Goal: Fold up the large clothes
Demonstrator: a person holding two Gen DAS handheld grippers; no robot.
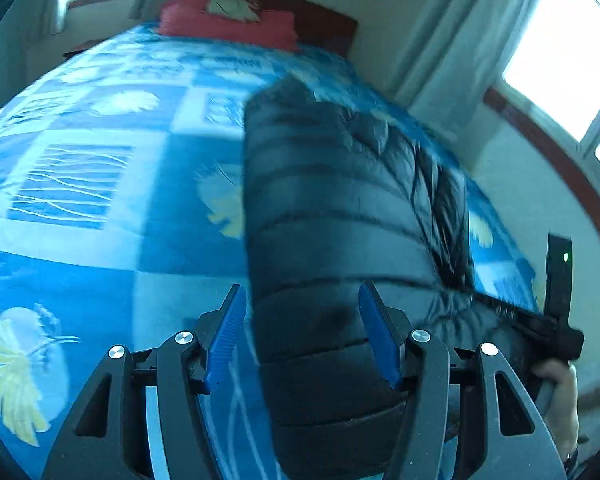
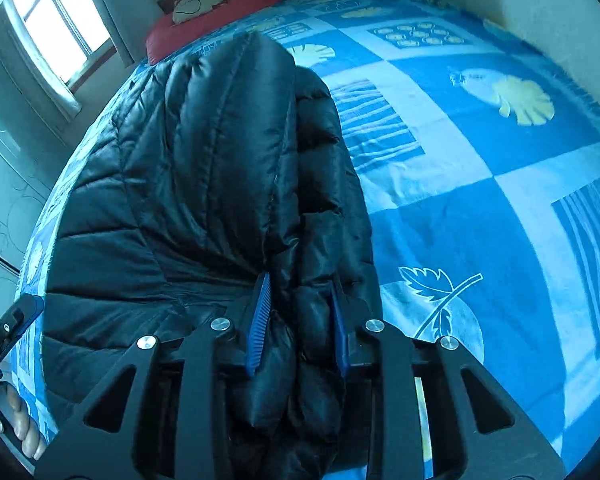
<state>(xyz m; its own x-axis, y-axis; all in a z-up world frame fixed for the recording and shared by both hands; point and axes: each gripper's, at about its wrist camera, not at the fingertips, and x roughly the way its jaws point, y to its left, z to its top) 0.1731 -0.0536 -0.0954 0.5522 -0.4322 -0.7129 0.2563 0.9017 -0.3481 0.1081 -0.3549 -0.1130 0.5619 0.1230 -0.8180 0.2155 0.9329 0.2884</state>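
A black quilted puffer jacket (image 1: 332, 208) (image 2: 204, 168) lies lengthwise on a blue patterned bedspread (image 1: 80, 180) (image 2: 480, 160). In the left wrist view, my left gripper (image 1: 302, 288) straddles the jacket's near left edge. A sliver of bedspread shows between its left pad (image 1: 226, 336) and the fabric. In the right wrist view, my right gripper (image 2: 300, 280) is shut on a thick roll of the jacket's right edge, which bulges between the blue pads (image 2: 260, 312). Each view shows the other gripper's black body (image 1: 558, 280) (image 2: 12, 324) with a hand (image 1: 560, 392) (image 2: 16, 420) on it.
A red pillow (image 1: 228, 20) (image 2: 212, 12) with a pale cushion lies against a dark wooden headboard (image 1: 320, 16) at the bed's far end. A curtained window (image 1: 560, 52) (image 2: 56, 20) and wall run close along the jacket's side of the bed. Bedspread stretches wide on the other side.
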